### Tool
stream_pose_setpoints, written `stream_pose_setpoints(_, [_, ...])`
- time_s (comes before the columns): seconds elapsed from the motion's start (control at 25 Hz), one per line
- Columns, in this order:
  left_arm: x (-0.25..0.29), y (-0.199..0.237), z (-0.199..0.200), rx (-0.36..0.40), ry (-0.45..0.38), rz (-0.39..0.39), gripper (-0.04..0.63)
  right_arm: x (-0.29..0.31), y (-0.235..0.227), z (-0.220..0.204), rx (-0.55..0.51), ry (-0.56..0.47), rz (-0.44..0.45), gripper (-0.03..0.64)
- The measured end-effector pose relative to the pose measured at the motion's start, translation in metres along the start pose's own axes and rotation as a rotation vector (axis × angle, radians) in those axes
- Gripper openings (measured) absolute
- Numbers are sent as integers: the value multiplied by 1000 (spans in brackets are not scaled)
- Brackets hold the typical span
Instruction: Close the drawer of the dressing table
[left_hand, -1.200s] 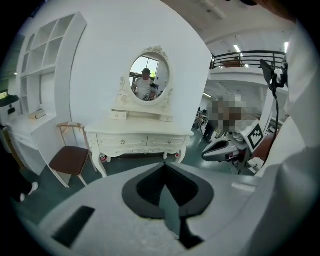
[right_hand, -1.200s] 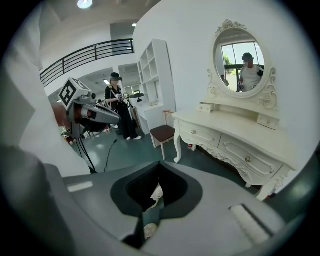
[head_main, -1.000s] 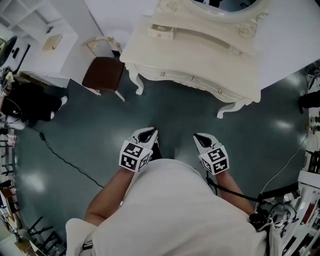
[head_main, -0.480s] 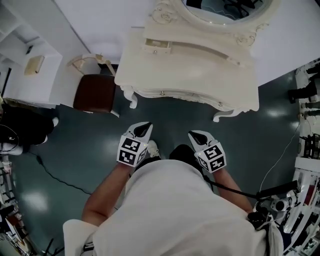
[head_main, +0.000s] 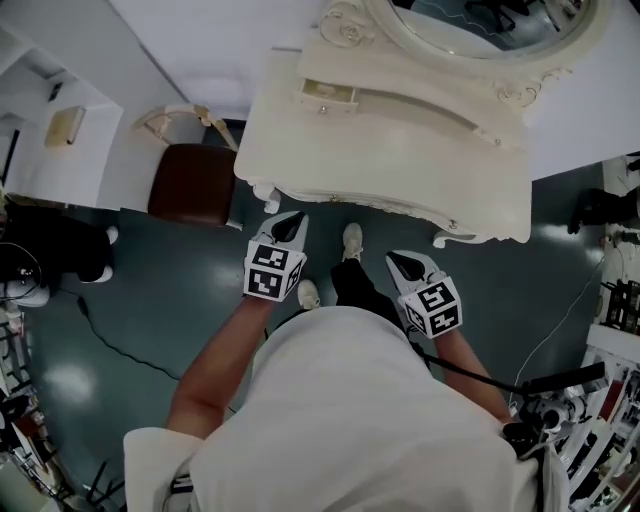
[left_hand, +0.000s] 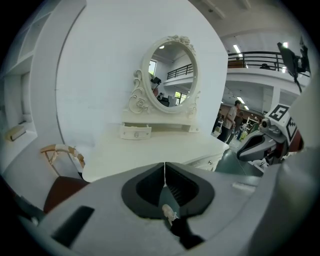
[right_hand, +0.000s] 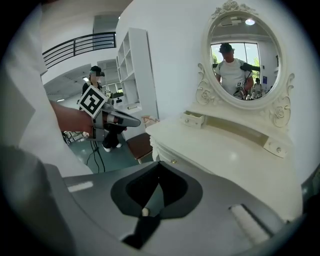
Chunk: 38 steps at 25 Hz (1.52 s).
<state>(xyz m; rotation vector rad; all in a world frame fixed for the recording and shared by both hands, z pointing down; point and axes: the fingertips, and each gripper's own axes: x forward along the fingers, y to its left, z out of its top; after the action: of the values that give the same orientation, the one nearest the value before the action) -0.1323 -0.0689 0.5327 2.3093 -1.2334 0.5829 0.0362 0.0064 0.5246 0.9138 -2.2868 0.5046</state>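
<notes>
Drawer (head_main: 328, 95) stands open, well beyond left claw (head_main: 291, 226).

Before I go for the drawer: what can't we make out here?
Contents of the small open drawer: too small in head view; gripper views show only its outside.
Front drawers of the dressing table: head view, mostly hidden beneath the tabletop.
Top of the mirror: head view, cut by the upper edge.
</notes>
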Motion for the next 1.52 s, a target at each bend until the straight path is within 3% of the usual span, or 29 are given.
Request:
stream_pose_setpoints(0.36, [87,48,48,-52,71,74,44,40,-101,64,-40,-5,58,0])
stream_pose_setpoints(0.72, [171,82,86,-70,113,153,66,55,-191,81,-27,15,71,0])
stream_pose_setpoints(1.12, [247,126,100,-89,188,235,84,65,-261,86,-1,38,77,0])
stream_pose_setpoints(1.52, [282,149,98,-111,252,265,120,77,-294,87,21,62,92,0])
